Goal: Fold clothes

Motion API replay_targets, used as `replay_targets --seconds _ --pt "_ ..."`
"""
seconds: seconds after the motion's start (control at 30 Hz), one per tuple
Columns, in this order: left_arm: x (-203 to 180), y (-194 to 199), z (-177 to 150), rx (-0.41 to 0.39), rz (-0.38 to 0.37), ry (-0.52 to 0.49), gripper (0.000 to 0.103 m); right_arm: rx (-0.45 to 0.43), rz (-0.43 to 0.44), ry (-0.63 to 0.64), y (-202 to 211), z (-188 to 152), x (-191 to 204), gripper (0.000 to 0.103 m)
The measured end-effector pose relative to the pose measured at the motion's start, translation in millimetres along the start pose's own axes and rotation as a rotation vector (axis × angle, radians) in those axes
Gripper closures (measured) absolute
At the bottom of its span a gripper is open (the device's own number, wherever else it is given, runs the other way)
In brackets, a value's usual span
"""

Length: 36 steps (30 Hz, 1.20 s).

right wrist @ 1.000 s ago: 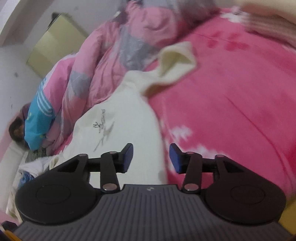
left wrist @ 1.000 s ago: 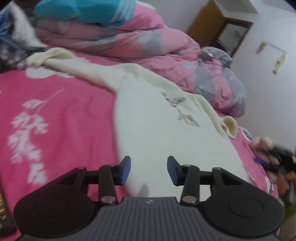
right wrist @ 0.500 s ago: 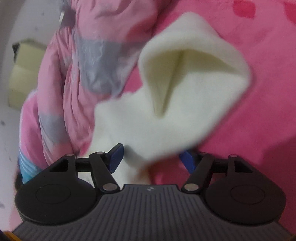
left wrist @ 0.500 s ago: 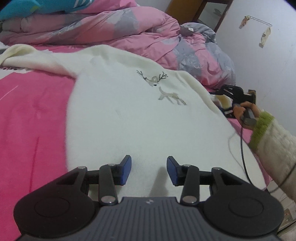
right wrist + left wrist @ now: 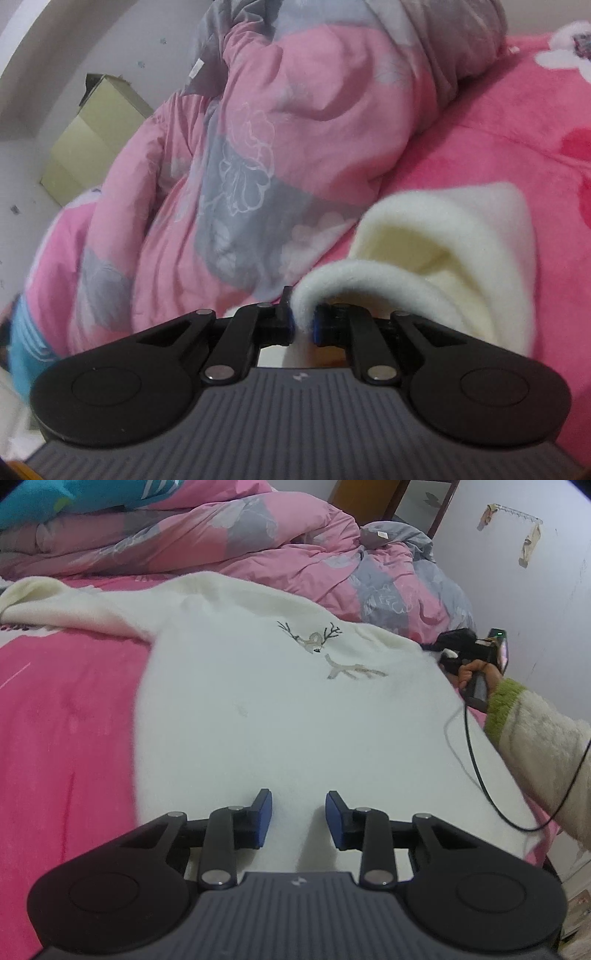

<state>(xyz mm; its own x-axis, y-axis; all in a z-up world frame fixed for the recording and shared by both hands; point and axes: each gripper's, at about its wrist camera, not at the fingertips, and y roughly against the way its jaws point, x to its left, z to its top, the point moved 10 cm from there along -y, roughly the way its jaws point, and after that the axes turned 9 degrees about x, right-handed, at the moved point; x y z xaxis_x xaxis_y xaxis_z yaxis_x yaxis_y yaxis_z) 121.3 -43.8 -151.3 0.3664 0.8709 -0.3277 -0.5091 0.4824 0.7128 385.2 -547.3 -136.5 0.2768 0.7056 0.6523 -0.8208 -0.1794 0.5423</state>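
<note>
Pink bedspread (image 5: 66, 716) bears cream sweater (image 5: 258, 709); right gripper (image 5: 303, 325) pinches its cuff.

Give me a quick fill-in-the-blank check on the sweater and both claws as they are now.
1. The right claw is shut on the sweater's ____.
2. The animal stitched on the white sweater is a ____.
3. The left claw, its jaws closing, hovers over the sweater's ____ edge.
4. The sweater lies on a ____ blanket.

Missing words: sleeve cuff; deer; bottom; pink
</note>
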Motion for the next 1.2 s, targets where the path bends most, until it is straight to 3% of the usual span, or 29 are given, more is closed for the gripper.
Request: replay_targets --seconds 0.07,0.13,0.2,0.27,0.3,0.43,0.63,0.77,0.87,1.0,1.1,1.2 --pt "0 0 0 -0.004 0.001 0.000 0.069 0.038 -0.050 -0.020 -13 -5 -15 0.097" --pt "0 1 0 -0.006 -0.007 0.004 0.068 0.075 -0.017 -0.066 -12 -10 -23 0.095" --pt "0 2 0 -0.011 -0.014 0.009 0.063 0.118 0.014 -0.135 4 -11 -26 0.086" --pt "0 5 -1 -0.018 -0.022 0.017 0.060 0.155 0.019 -0.187 28 -13 -30 0.053" --pt "0 6 -1 -0.022 -0.026 0.020 0.057 0.152 0.009 -0.198 46 -13 -33 0.049" --pt "-1 15 -1 -0.043 -0.032 0.030 0.049 0.117 -0.001 -0.189 143 -16 -39 0.048" --pt "2 43 -6 -0.077 -0.023 0.048 0.044 0.046 0.130 -0.157 300 -58 -18 0.048" --pt "6 71 -17 -0.098 -0.017 0.057 0.044 0.012 0.196 -0.053 366 -110 20 0.048" --pt "8 87 -30 -0.096 -0.002 0.050 0.044 0.030 0.233 0.103 378 -167 64 0.048" --pt "11 97 -49 -0.078 0.020 0.048 0.046 0.142 0.205 0.333 344 -270 111 0.049" --pt "8 101 -60 -0.072 0.061 -0.014 0.046 0.249 0.189 0.543 303 -351 144 0.054" --pt "3 104 -70 -0.070 0.103 -0.076 0.046 0.303 0.178 0.819 280 -418 180 0.059"
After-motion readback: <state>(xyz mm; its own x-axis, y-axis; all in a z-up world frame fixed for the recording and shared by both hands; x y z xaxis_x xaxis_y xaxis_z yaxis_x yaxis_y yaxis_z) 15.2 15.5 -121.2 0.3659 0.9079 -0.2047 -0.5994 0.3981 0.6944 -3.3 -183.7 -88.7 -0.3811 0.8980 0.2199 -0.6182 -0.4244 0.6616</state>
